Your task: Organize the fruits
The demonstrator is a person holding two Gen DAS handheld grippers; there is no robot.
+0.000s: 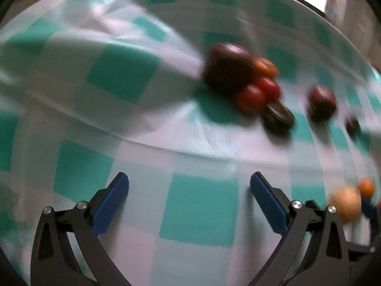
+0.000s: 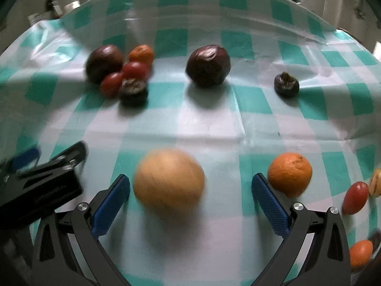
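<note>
My right gripper is open, with a pale yellow round fruit blurred between its blue fingers, close to the left one. An orange lies just beyond the right finger. Further off lie a cluster of a dark purple fruit, a small orange fruit, two red tomatoes and a dark mangosteen. A lone dark purple fruit and a small mangosteen lie to the right. My left gripper is open and empty over the checked cloth; the cluster lies ahead of it.
A green and white checked cloth covers the table. A red grape tomato, a yellow fruit and a small orange fruit lie at the right edge. My left gripper shows at the left of the right wrist view.
</note>
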